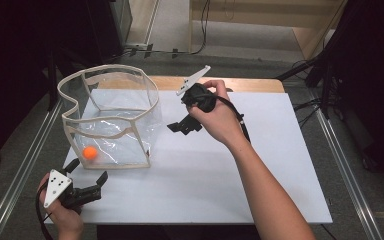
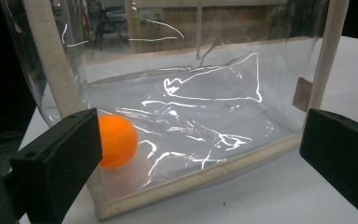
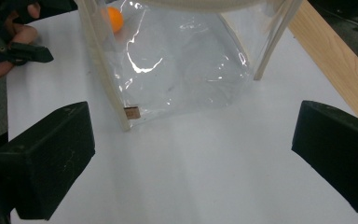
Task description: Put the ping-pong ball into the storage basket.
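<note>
Both grippers, left (image 1: 86, 172) and right (image 1: 182, 126), stood wide open and empty beside the clear beige-trimmed plastic bag (image 1: 111, 117) holding an orange ball (image 1: 90, 152).

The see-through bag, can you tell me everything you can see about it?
The see-through bag is a boxy pouch of clear, shiny, crinkled plastic with cream fabric edging along its seams and wavy open rim. It stands upright, mouth open, on the white board at its far left part. A small tan tag sits on one side seam. An orange ball rests inside, in a bottom corner. Neither tool touches it.
</note>
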{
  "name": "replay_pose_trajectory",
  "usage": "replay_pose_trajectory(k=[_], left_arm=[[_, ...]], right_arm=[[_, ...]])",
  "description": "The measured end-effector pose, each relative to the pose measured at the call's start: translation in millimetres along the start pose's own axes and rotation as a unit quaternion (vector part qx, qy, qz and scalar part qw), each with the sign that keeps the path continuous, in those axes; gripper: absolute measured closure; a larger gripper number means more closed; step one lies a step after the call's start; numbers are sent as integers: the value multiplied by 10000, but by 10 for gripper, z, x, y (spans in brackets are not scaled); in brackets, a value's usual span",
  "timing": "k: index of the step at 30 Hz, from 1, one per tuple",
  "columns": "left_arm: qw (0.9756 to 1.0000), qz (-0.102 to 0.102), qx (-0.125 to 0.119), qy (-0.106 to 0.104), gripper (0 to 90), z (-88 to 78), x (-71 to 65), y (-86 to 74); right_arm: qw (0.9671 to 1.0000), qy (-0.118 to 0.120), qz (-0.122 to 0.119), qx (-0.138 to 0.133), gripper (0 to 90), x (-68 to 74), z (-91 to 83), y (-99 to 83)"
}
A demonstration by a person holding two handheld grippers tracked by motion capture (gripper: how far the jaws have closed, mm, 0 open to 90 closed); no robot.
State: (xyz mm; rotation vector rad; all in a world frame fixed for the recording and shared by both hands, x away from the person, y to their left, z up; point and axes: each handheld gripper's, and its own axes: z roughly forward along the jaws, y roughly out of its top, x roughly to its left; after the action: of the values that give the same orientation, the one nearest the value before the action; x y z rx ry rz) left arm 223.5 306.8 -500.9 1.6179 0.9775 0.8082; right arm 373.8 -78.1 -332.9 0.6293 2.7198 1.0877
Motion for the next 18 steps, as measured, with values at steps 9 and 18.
replay_pose_trajectory(k=[9,18], left_arm=[[10000,0,-1,3,0,1,-2,0],[10000,1,-4,4,0,0,-2,0]], right_arm=[[10000,-2,53,-12,0,23,29,-212],[10000,-67,55,-33,0,64,29,-378]])
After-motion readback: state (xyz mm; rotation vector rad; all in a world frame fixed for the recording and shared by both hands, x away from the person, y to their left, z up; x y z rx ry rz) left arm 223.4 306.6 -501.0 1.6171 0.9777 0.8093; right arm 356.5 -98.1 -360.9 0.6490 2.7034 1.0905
